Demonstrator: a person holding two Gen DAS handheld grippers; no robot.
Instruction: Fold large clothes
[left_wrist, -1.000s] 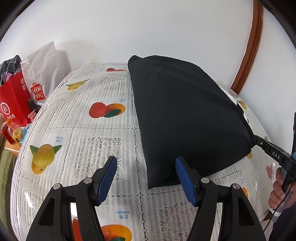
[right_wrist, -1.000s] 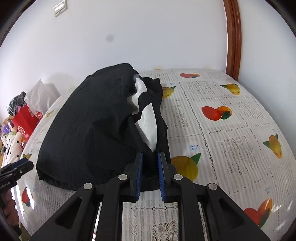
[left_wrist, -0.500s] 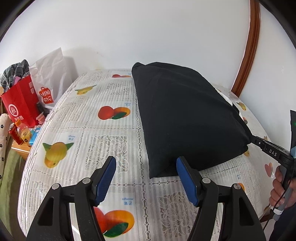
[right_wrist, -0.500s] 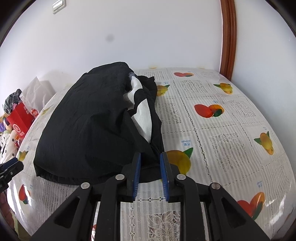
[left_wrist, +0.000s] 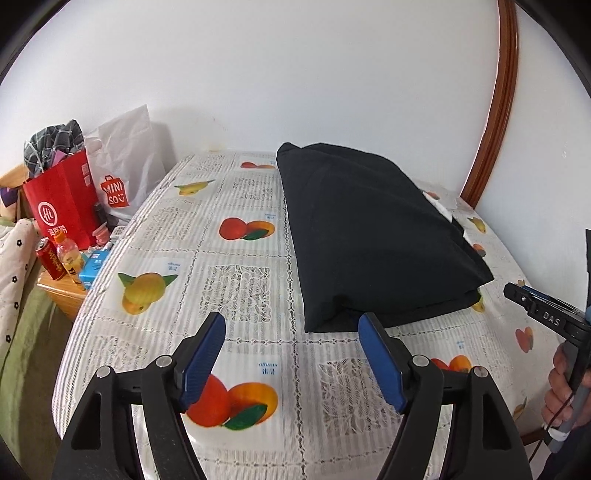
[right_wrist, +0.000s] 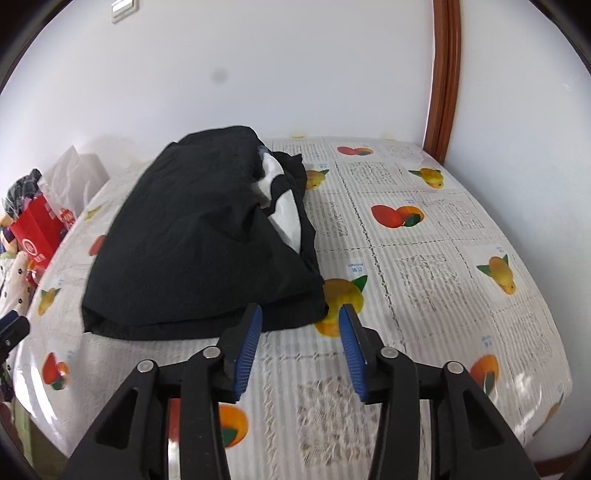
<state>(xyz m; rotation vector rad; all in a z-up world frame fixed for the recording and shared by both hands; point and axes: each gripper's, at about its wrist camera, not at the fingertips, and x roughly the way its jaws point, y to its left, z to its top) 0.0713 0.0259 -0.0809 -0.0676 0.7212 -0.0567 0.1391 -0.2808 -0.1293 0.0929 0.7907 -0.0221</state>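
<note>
Folded black garment (left_wrist: 373, 236) with a white inner panel lying on a fruit-print lace-pattern tablecloth (left_wrist: 236, 284), against a plain white wall (left_wrist: 295, 74).

Left of the garment stand a red paper bag (left_wrist: 61, 205) and white Miniso bag (left_wrist: 123, 177). Left gripper (left_wrist: 291, 354) gapes wide. Right gripper (right_wrist: 299, 343), clamped on the garment's near corner half a second ago, has let go and spread apart.

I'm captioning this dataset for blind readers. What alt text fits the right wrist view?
A folded black garment, with white fabric showing at one edge, lies on a fruit-print tablecloth. The open right gripper sits at its near corner, holding nothing. A red shopping bag stands far left.
</note>
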